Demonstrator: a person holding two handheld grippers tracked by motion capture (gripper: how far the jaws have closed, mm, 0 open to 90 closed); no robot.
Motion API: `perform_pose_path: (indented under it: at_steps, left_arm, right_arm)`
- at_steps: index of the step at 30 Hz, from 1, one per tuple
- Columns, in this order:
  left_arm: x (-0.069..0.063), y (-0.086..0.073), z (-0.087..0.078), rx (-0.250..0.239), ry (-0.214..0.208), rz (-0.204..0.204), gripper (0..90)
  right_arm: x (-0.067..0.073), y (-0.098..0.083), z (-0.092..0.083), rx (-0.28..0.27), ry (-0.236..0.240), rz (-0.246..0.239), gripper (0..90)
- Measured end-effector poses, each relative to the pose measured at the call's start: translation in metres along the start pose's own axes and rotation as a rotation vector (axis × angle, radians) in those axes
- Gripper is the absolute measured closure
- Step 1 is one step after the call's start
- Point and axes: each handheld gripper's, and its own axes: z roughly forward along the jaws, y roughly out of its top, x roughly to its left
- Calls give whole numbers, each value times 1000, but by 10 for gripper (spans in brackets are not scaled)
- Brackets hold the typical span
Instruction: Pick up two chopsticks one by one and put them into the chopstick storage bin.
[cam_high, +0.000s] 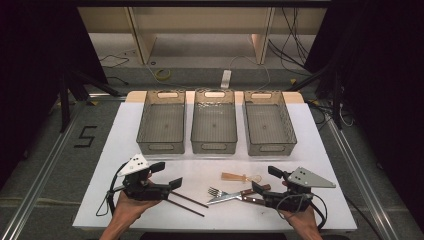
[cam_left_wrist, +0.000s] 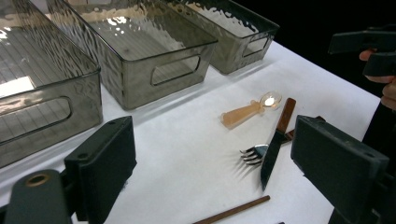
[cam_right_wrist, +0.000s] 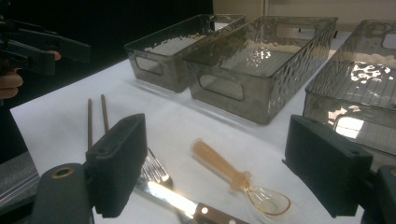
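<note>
Room, as recorded: grey carpeted floor (cam_high: 45, 150) marked with a black "5" (cam_high: 85, 136), well to the side of the jaws. Pale wooden shelving (cam_high: 200, 30) stood far ahead of the jaws, cables (cam_high: 120, 62) and a white power strip (cam_high: 226, 79) lying before it. Black curtains (cam_high: 30, 75) flanked both sides. Aluminium rails (cam_high: 45, 165) ran along the floor. Lighting was dim, overhead.

White table (cam_high: 115, 145): three smoky plastic bins (cam_high: 214, 128) at 12 o'clock; spoon (cam_high: 241, 177), fork (cam_high: 218, 191), knife (cam_high: 235, 196) centre; chopsticks (cam_high: 187, 201) at 7; left gripper (cam_high: 167, 176) and right gripper (cam_high: 264, 180), jaws apart, empty.
</note>
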Motion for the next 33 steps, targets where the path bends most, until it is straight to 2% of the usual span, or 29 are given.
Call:
perform_pose_path:
  at_steps: [3,7,14,18,21,22,23,27,30,33]
  left_arm:
    - [-1,0,1,13,-7,-1,132]
    - [-2,1,3,36,1,25,132]
    - [-3,9,7,132,16,86,142]
    - [1,17,11,228,-33,72,145]
    - [6,22,17,322,-9,111,148]
    - [6,22,17,322,-9,111,149]
    - [7,25,22,388,-6,129,149]
    - [5,33,30,522,-10,180,153]
    - [5,38,34,569,-10,209,176]
    - [7,40,35,586,-6,216,196]
  right_arm:
    - [0,0,0,0,1,1,218]
    - [0,0,0,6,5,-1,218]
    - [2,1,1,17,12,-9,219]
    - [2,0,2,30,26,-15,219]
    - [3,0,3,43,35,-19,219]
    - [3,0,3,43,35,-19,219]
    - [3,0,4,47,39,-20,219]
    - [3,-1,5,50,45,-21,220]
    - [2,-1,5,52,48,-15,220]
    - [2,-1,4,51,49,-16,222]
